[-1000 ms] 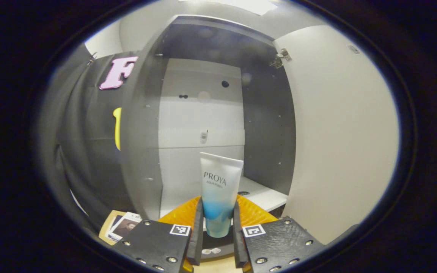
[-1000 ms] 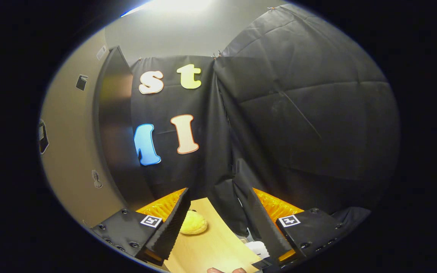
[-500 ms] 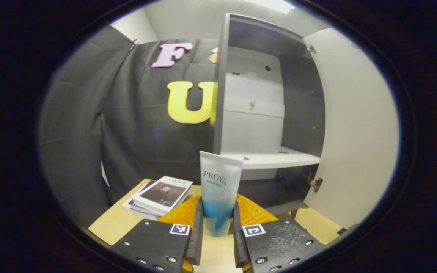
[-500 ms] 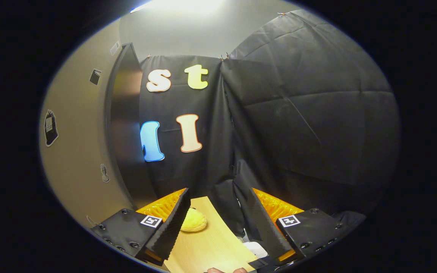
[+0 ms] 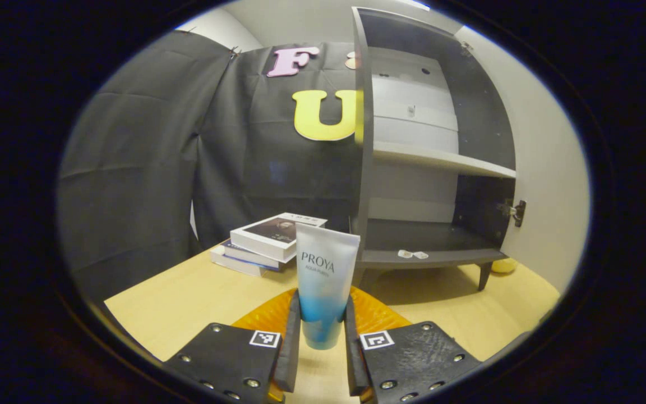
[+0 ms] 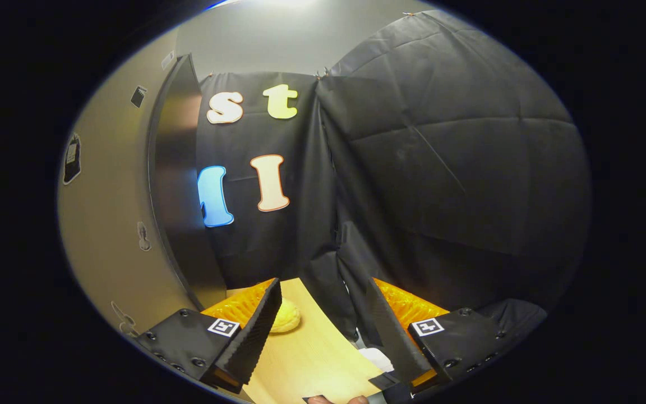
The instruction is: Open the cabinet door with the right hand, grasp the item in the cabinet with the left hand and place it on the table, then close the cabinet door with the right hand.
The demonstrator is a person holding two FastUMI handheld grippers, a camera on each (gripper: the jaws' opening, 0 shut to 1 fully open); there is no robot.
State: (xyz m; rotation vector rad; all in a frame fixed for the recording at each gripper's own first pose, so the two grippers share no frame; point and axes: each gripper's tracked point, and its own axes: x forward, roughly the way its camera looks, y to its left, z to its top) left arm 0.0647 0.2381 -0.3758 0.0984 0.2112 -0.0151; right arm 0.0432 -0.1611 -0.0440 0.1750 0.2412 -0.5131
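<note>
A white and blue tube stands upright between my left gripper's fingers, which press on its lower blue part just above the wooden table. Behind it is the grey cabinet with its door swung open to the right; one shelf crosses it. In the right gripper view, my right gripper is open with nothing between its fingers, beside the open door on the left and over the table.
A stack of books lies on the table left of the cabinet. Two small pale items rest on the cabinet floor. A yellow bun-like object sits on the table near the door's edge, also the yellow object by the cabinet leg.
My left gripper has drawn back and down out of the cabinet with the tube; the table and books now show below. The right gripper has barely shifted.
</note>
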